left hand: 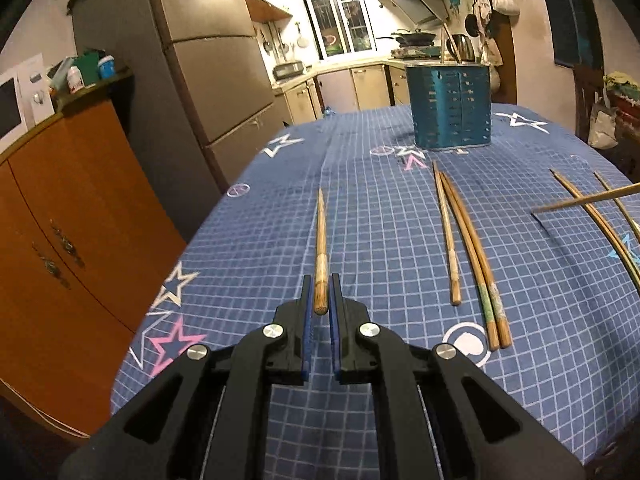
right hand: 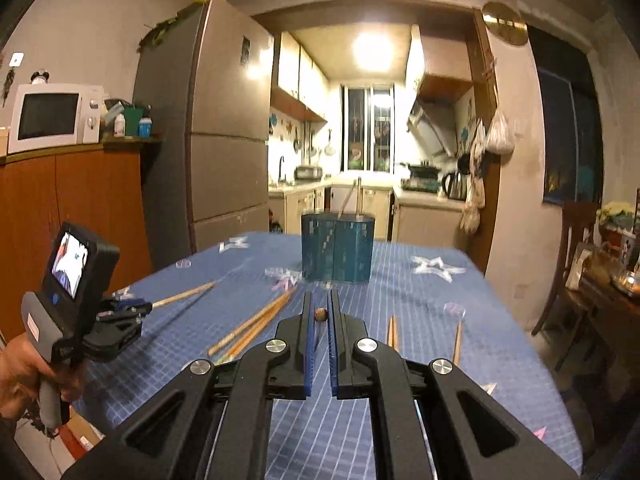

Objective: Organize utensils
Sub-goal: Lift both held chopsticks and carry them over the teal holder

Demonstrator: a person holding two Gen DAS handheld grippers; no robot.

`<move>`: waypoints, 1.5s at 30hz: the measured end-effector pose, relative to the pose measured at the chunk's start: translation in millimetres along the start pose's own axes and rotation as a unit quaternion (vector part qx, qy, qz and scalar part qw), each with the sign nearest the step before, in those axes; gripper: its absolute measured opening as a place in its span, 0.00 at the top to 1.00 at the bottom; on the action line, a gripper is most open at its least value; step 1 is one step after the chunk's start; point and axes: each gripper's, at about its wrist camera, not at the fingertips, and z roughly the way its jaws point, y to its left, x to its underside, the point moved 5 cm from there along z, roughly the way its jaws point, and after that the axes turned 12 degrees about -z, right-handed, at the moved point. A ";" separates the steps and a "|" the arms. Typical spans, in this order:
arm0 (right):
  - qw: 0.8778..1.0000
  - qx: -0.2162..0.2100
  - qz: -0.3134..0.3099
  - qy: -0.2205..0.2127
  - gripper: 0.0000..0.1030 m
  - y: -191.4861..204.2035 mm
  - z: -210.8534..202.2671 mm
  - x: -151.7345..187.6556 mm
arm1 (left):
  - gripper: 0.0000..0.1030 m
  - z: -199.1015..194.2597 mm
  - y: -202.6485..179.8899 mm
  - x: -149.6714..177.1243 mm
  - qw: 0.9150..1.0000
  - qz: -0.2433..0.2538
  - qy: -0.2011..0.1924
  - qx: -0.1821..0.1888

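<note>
Both grippers are clamped on one brown wooden chopstick each, the left gripper [left hand: 323, 294] and right gripper [right hand: 321, 314] pointing their sticks lengthwise toward the upright teal perforated metal holder [right hand: 338, 249] straight ahead, nearer the right.

1. A table [left hand: 360, 420] under a blue grid-patterned cloth with star prints carries everything.
2. A teal perforated utensil holder [left hand: 451, 106] stands at its far end, toward 12 o'clock.
3. Three loose chopsticks [left hand: 468, 240] lie side by side near the centre.
4. More chopsticks [left hand: 592, 210] lie toward 3 o'clock.
</note>
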 end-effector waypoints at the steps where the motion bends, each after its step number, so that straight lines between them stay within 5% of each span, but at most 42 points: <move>1: 1.000 0.001 0.000 -0.010 0.93 -3.5 -2.0 -7.0 | 0.95 -3.7 1.0 -3.4 1.000 -0.001 -0.004 0.001; 7: 0.998 -0.021 0.017 -0.058 0.93 -27.6 -8.0 -46.4 | 0.95 -27.4 9.3 -38.0 0.999 -0.026 -0.031 0.029; 13: 0.996 -0.043 0.032 -0.076 0.93 -43.2 -4.4 -70.2 | 0.95 -49.0 26.5 -79.5 0.989 -0.080 -0.022 0.125; 20: 0.995 -0.050 0.030 -0.079 0.93 -48.3 3.5 -85.3 | 0.95 -64.7 32.3 -108.4 0.977 -0.095 -0.014 0.191; 27: 0.995 -0.050 0.017 -0.081 0.93 -51.8 10.1 -99.7 | 0.95 -71.1 31.8 -122.3 0.974 -0.090 -0.009 0.207; 36: 0.995 -0.048 0.019 -0.080 0.93 -67.5 30.2 -123.3 | 0.95 -92.3 20.0 -157.1 0.972 -0.071 -0.050 0.216; 45: 0.996 -0.052 0.032 -0.059 0.93 -90.2 78.7 -144.3 | 0.95 -77.9 -7.6 -191.6 0.967 -0.063 -0.058 0.240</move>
